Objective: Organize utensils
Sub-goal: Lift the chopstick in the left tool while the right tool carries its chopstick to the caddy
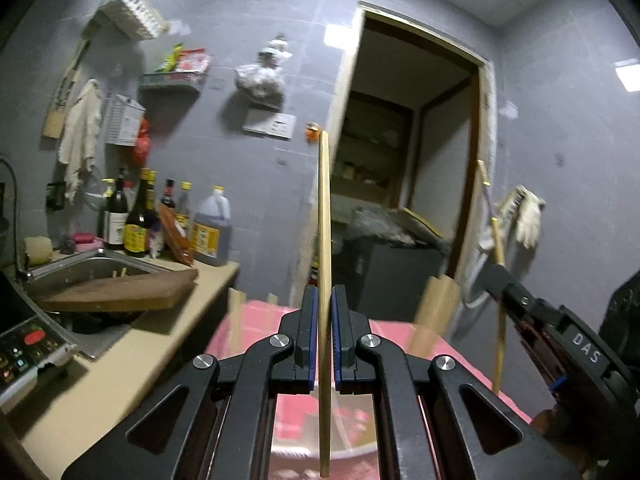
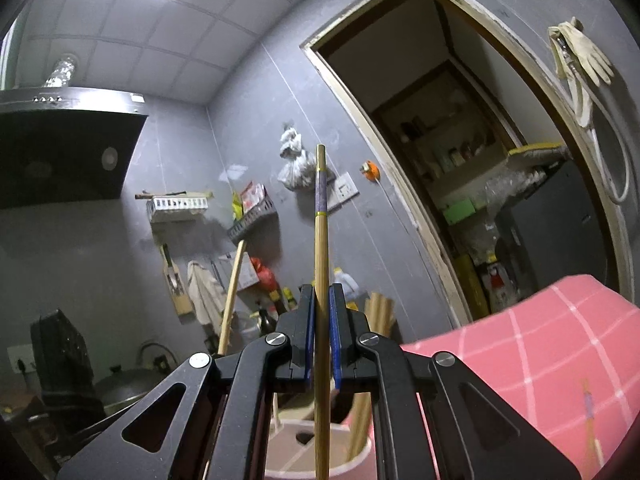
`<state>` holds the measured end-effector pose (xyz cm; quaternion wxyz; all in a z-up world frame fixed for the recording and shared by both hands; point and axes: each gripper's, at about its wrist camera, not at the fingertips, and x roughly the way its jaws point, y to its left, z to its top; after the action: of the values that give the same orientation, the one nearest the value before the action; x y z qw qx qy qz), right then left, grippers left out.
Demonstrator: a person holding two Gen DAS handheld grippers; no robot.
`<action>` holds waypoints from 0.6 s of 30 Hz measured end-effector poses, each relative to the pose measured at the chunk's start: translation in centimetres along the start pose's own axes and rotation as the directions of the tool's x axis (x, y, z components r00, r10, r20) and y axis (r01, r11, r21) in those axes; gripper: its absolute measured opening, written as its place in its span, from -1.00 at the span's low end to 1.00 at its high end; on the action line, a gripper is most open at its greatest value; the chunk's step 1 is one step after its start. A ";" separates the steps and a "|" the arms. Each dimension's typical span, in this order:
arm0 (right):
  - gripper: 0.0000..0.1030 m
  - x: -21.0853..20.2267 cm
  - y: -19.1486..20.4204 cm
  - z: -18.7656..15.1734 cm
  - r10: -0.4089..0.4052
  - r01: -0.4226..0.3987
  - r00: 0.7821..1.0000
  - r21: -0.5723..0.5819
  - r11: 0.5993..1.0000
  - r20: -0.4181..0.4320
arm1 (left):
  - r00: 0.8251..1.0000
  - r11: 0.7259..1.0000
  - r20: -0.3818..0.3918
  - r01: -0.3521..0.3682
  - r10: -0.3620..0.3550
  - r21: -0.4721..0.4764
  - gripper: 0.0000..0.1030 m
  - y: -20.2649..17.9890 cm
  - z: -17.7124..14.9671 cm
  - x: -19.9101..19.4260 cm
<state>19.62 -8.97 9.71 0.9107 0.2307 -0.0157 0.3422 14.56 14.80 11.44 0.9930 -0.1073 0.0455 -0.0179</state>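
Left wrist view is showing each hand-held gripper [image 1: 324,320] clenching one upright chopstick [image 1: 324,280] above the pink holder [image 2: 320,452], other sticks already standing inside, both awaiting insertion.

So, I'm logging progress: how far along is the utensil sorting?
Midway. Some chopsticks already stand in the pink holder. The left gripper clamps a plain chopstick, the right gripper a banded chopstick; both are above the holder, not yet dropped in.
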 end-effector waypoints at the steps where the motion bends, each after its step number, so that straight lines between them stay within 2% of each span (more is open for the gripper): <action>1: -0.90 0.5 0.1 -0.1 -0.001 0.001 1.000 -0.005 1.000 0.010 | 1.000 1.000 0.008 -0.009 0.009 -0.011 -0.92 0.6 0.2 0.1; 10: -0.90 3.8 0.3 -1.7 0.004 -0.004 0.999 -0.022 1.000 0.032 | 0.997 0.985 0.025 -0.073 0.078 -0.158 -0.92 6.5 0.0 2.7; 18: -0.90 4.8 -0.9 -3.7 -0.020 0.020 0.999 -0.022 1.000 -0.025 | 0.994 0.978 0.005 -0.103 0.106 -0.183 -0.92 7.2 -1.7 3.4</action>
<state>23.35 -5.03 6.93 0.9167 0.2167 -0.0056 0.3357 17.93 21.27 7.94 0.9789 -0.1953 0.0450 0.0393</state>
